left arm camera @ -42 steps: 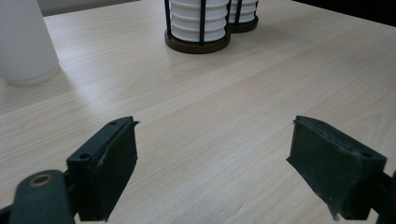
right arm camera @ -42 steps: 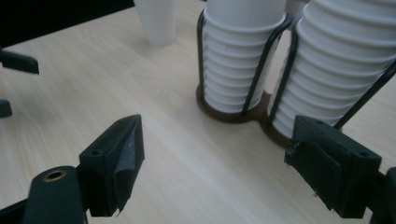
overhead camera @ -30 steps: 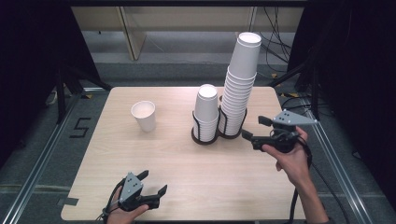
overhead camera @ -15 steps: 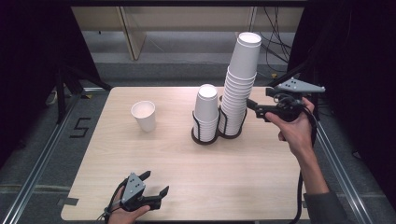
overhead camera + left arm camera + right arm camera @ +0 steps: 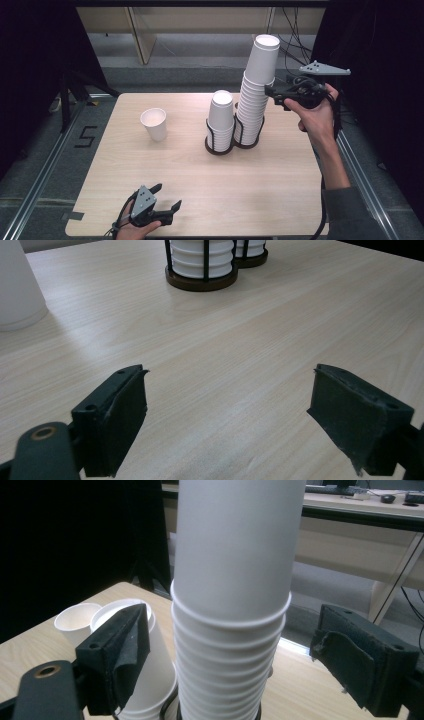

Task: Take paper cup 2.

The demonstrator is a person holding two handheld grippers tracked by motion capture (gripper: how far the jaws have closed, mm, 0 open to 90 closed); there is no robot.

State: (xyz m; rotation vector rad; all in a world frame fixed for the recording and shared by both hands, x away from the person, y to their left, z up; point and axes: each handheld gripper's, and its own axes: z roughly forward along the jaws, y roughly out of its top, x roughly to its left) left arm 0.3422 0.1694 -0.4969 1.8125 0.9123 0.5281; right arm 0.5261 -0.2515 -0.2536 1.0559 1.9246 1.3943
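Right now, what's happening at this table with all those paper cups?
A person holds a gripper in each hand. The right gripper is up at the tall cup stack, jaws open on either side of it, not pressing. The left gripper rests low near the table's front edge, jaws apart, holding nothing. A shorter stack stands beside the tall one, and a single cup stands apart.

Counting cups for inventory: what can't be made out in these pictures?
- Tall cup stack: top cut by right gripper view's upper edge.
- Short cup stack: bottom cups behind wire holder, high view.
- Single cup: cropped at left gripper view's corner.
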